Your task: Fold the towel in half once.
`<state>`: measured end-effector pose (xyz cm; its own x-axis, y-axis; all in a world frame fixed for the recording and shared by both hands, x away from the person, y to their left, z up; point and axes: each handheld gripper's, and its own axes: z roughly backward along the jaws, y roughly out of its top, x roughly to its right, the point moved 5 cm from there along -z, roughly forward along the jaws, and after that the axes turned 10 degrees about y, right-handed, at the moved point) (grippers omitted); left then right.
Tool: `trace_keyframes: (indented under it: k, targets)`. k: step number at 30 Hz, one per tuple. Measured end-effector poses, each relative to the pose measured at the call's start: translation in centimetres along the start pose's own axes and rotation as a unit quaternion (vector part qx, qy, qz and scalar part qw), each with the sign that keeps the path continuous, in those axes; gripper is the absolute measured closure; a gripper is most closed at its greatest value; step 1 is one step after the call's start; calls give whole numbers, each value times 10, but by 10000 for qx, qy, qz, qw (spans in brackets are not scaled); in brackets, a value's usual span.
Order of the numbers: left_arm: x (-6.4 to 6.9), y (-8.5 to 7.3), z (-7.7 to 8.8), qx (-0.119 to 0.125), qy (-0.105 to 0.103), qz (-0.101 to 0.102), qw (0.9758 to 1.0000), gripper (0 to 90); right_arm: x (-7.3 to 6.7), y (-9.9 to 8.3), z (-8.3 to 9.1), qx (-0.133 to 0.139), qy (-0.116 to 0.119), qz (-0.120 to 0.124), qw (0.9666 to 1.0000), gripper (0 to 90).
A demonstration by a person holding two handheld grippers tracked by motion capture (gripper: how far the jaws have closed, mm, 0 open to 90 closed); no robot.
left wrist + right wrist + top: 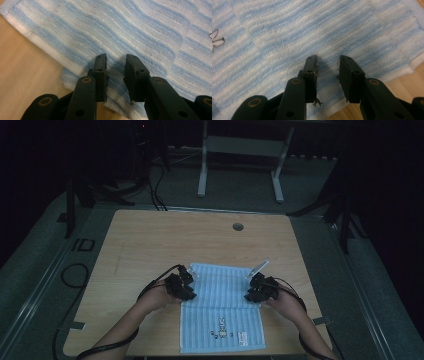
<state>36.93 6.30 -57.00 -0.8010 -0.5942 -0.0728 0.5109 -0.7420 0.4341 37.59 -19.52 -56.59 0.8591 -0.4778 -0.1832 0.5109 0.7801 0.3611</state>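
A light-blue striped towel (222, 320) lies flat at the front middle of the wooden table (150, 245), with a small dark print (221, 334) and a label near its front edge. My left gripper (187, 287) rests at the towel's left edge, about halfway up. In the left gripper view its jaws (115, 58) stand a little apart over the towel's white hem (50, 51), and cloth shows in the gap. My right gripper (252, 292) sits at the towel's right edge. Its jaws (328, 60) are also slightly apart above the towel (312, 30), just inside the hem.
A round cable hole (238, 226) sits near the table's far edge. White frame legs (202, 175) stand on the floor behind the table. Dark cables (75, 275) loop on the floor at the left. Bare wood lies beyond the towel and on both sides.
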Motion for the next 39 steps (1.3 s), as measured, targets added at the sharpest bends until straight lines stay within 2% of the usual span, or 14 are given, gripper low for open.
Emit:
trace_keyframes:
  k: [3, 7, 9, 11, 12, 13, 16, 19, 22, 24, 27, 30, 33, 39]
  targets:
    - [0, 8, -3, -71, 17, -132, 9999, 710, 6, 1, 2, -151, 1, -27, 9999, 663]
    - [1, 15, -6, -124, -35, -208, 9997, 710, 15, 2, 5, -513, 86, -217, 9984, 653]
    - [1, 15, -6, -124, -35, -208, 9997, 710, 16, 3, 5, -563, 76, -207, 9982, 653]
    - [1, 18, -5, -190, -113, -169, 9996, 681, 15, 9, 9, -684, 167, -67, 9975, 610]
    - [-3, 22, 0, -155, -49, -239, 9996, 657, 16, 11, 13, -646, 153, -38, 9978, 606]
    - [-7, 24, 3, -147, 51, -193, 9997, 630, 19, 15, 19, -557, 80, -30, 9984, 606]
    - [-25, 35, 8, -92, 383, 14, 9992, 555, 37, 26, 38, -332, -170, -312, 9988, 584]
    - [-44, 46, 8, -93, 658, 235, 9975, 467, 59, 36, 46, -326, -425, -557, 9970, 537]
    - [-61, 55, 5, -50, 790, 454, 9958, 466, 76, 42, 44, -445, -601, -701, 9947, 512]
    - [-71, 60, -1, -40, 805, 611, 9949, 451, 85, 44, 40, -557, -615, -923, 9923, 499]
    - [-82, 64, -11, -96, 801, 777, 9937, 433, 93, 47, 36, -510, -627, -1113, 9905, 480]
    - [-87, 66, -20, -135, 759, 854, 9934, 432, 100, 50, 29, -419, -568, -1301, 9890, 466]
    - [-87, 68, -26, -152, 666, 927, 9933, 432, 102, 51, 25, -485, -623, -1244, 9891, 467]
    - [-83, 68, -41, -346, 613, 826, 9941, 431, 110, 44, 8, -852, -626, -1286, 9860, 543]
